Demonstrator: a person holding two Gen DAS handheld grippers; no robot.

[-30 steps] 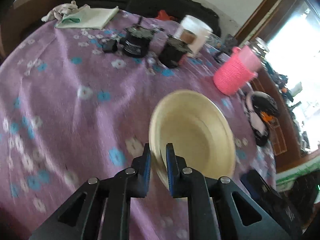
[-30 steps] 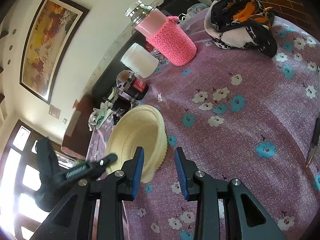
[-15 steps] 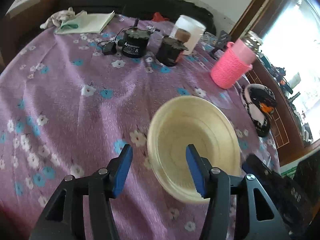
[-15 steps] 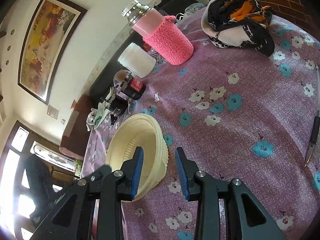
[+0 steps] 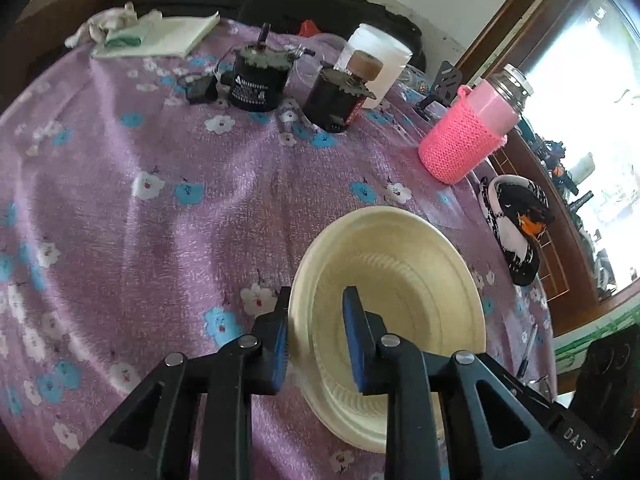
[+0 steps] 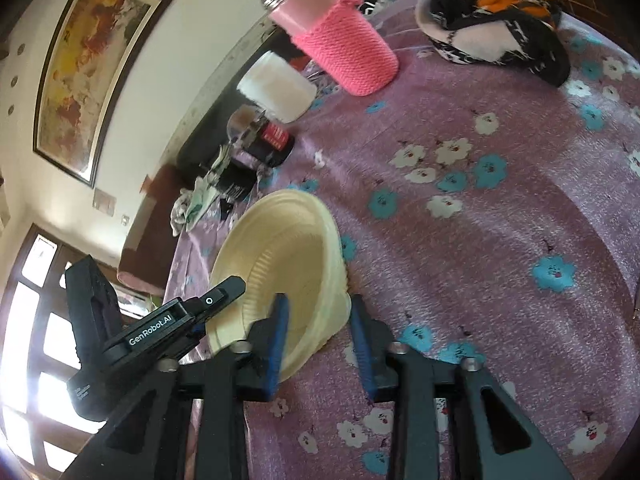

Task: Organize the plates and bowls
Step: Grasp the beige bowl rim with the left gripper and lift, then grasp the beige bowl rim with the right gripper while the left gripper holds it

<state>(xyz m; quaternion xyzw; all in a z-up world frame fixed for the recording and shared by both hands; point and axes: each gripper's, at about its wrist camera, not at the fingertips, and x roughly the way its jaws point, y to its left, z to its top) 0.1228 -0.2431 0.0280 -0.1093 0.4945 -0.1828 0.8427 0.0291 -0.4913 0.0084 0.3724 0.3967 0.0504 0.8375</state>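
A cream ribbed bowl [image 5: 400,276] sits nested on another cream dish on the purple flowered cloth [image 5: 160,240]. My left gripper [image 5: 318,332] straddles its near rim, one pad outside and one inside. Its jaws are closing, and a gap still shows on the inner side. In the right wrist view the same bowl [image 6: 280,248] has its near wall between the fingers of my right gripper [image 6: 320,320], whose jaws are also closing. The inner finger [image 6: 280,320] stands in the bowl and the outer one stands close beside its wall. One finger [image 6: 224,292] of my left gripper reaches the far rim.
At the back stand a pink knitted bottle [image 5: 464,140], a white jar [image 5: 380,60] and two black motors [image 5: 256,80] [image 5: 336,100]. A black, white and orange cloth [image 5: 516,224] lies at the right edge, with a pen [image 5: 528,348] near it. Folded cloths [image 5: 160,36] lie at the far left.
My left jaws let go of the rim, spread wide, and have now narrowed around the near rim again. The bowl has settled onto the cloth. My right jaws have drawn in slightly around its wall.
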